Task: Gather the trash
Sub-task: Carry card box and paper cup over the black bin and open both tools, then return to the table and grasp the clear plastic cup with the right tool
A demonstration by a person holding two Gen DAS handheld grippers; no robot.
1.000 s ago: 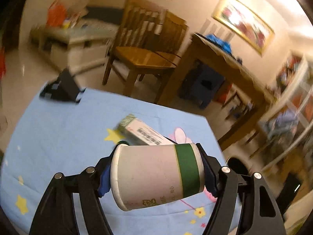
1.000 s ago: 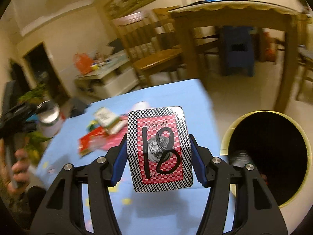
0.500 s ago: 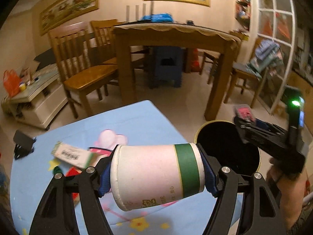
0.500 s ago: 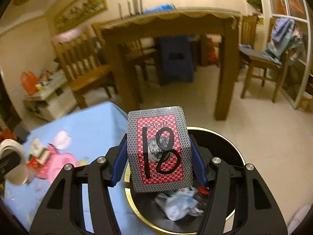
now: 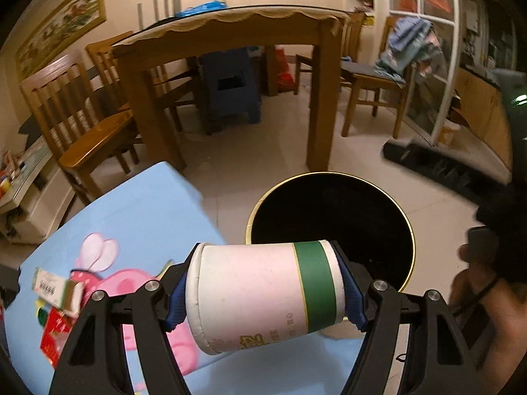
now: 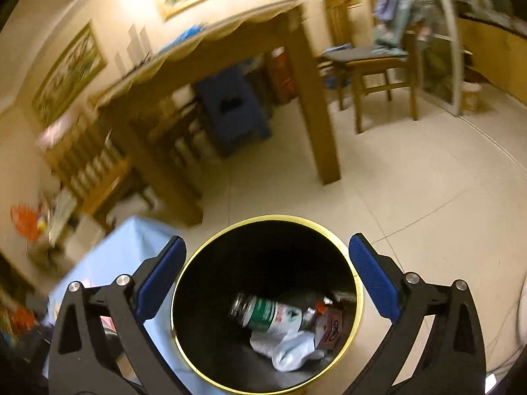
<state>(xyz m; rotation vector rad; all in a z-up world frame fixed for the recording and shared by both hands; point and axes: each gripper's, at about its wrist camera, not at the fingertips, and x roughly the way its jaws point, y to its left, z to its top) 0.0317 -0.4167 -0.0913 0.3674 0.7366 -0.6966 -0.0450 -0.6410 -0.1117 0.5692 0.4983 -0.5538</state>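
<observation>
On the left, the left gripper (image 5: 265, 291) clamps a paper cup (image 5: 263, 296) sideways between its blue pads (image 5: 176, 302), base to the left and green-banded rim to the right. The cup hangs over the edge of a table covered with a light blue cloth (image 5: 131, 217), just beside the bin (image 5: 408, 230), whose gold-rimmed dark mouth opens on the floor to the right of the table. Farther left on the cloth lie a long white and green box (image 5: 54, 288) and a red packet (image 5: 54, 335), touching each other. To the right, the right gripper (image 6: 266, 279) hangs directly above the same bin (image 6: 184, 270) with its jaws spread wide and nothing between them. Down inside the bin rest a green-labelled bottle (image 6: 266, 312) on its side, a crumpled white wad (image 6: 290, 350) in front of it, and a small red-patterned box (image 6: 329, 327) at the right, touching the bottle and the wad.
</observation>
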